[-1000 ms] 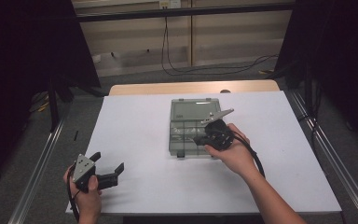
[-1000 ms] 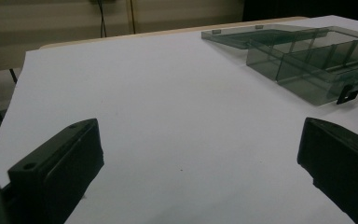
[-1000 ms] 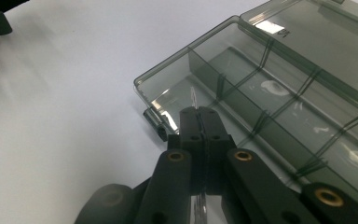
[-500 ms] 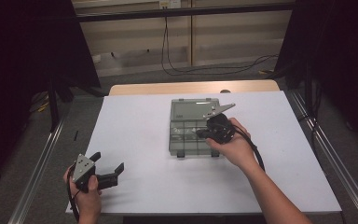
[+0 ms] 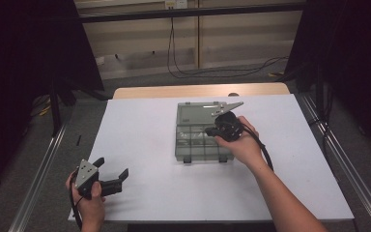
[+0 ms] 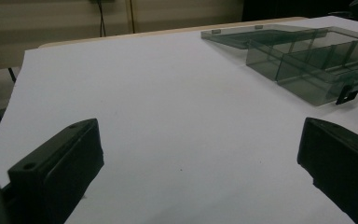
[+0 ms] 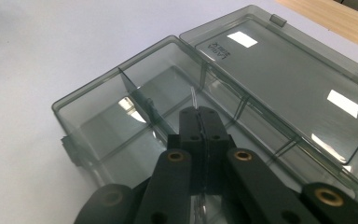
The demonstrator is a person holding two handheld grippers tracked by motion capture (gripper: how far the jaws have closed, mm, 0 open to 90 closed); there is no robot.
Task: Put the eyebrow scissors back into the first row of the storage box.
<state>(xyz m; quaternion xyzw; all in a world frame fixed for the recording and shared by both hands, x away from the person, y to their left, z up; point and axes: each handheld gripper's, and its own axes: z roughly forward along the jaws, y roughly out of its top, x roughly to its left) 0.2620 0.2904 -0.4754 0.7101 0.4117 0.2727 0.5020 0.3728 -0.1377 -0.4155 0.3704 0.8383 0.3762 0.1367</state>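
White rectangular table (image 5: 149, 145). Smoky clear plastic compartment box (image 5: 193, 140) mid-table, lid flat open. Right gripper (image 7: 199, 114) over compartments, jaws pressed together on thin clear sliver (image 7: 193, 97). Left gripper (image 5: 112, 175) near front-left edge, jaws wide apart, empty.

In the right gripper view, a thin clear sliver (image 7: 193, 97) sticks up from between the closed jaws of the right gripper (image 7: 199, 114); what it is cannot be told. Below that gripper the picture's edge cuts off the near corner of the grey compartment box (image 7: 98, 116). In the left gripper view, the box's far side runs past the right edge.
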